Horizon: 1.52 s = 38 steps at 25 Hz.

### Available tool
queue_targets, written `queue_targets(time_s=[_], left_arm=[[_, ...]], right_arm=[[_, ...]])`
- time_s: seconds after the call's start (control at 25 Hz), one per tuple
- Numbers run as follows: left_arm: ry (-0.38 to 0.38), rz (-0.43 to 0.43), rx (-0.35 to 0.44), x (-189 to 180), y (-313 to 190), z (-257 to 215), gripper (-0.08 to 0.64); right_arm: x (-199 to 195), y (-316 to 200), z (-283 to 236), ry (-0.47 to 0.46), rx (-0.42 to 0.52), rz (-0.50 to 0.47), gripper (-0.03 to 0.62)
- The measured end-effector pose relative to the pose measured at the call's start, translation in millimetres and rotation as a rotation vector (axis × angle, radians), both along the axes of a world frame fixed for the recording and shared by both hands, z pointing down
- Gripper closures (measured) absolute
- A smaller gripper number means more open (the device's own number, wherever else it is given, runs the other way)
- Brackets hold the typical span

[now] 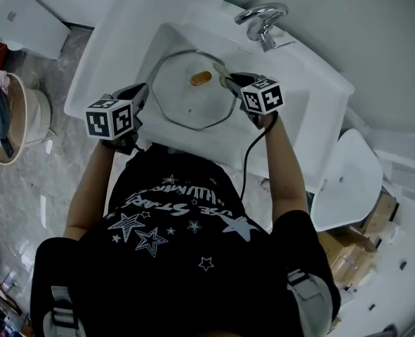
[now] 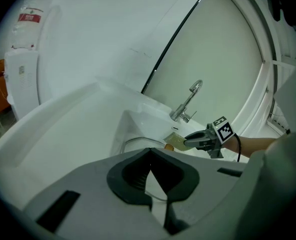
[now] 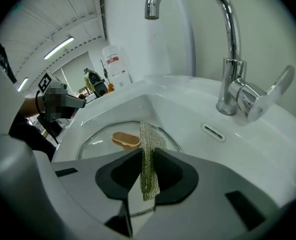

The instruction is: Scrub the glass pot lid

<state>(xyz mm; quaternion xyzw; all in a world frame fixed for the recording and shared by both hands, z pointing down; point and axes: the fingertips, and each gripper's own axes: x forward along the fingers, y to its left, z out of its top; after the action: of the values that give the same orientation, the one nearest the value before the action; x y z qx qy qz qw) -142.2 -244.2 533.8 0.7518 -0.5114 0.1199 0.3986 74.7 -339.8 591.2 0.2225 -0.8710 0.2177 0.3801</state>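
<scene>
Glass pot lid [image 1: 186, 100] lies flat in the sink [image 1: 123, 41] basin, knob up. It is likely rigid, slippery and breakable, so best steadied by its rim. The right gripper [image 3: 148, 156] pinches a mesh scouring pad [image 3: 149, 134] over the basin, while the left gripper [image 2: 150, 156], jaws together and seemingly empty, hovers at the basin's left edge.

In the upper middle of the head view, the glass pot lid [image 1: 186, 107] lies in the sink [image 1: 112, 51], its knob [image 1: 201, 78] toward the far side. The faucet [image 1: 262, 21] stands behind the basin, at upper right. The left gripper [image 1: 144, 92] is at the lid's left edge and the right gripper [image 1: 229, 81] at its right edge, a scouring pad [image 3: 149, 159] between its jaws.
</scene>
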Motion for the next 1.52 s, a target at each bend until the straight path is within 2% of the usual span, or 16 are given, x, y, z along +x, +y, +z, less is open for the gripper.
queue_targets(time_s=[0.16,0.4,0.76,1.2,1.52], left_arm=[[-0.012,-0.011,-0.008,-3.6,-4.7,0.0,0.552],[-0.018,-0.009,-0.032,-5.5,-2.8,6.1,0.552],[-0.017,0.008,-0.027,1.4,-0.6,5.3,0.552],[-0.003,0.042,-0.01,12.9,19.5,-0.1,0.552],[0.001,0.046,-0.007,16.5,39.4,-0.1,0.552]], right_arm=[[-9.8,-21.0,13.5,0.012,0.013,0.009,0.517],[-13.2,-20.2,33.0,0.029,-0.035,0.011,0.515],[-0.3,10.5,25.7,-0.021,-0.073,0.055,0.515],[0.9,64.5,10.8,-0.05,-0.064,0.065,0.515],[-16.1,103.6,-0.3,-0.077,-0.065,0.019,0.515]])
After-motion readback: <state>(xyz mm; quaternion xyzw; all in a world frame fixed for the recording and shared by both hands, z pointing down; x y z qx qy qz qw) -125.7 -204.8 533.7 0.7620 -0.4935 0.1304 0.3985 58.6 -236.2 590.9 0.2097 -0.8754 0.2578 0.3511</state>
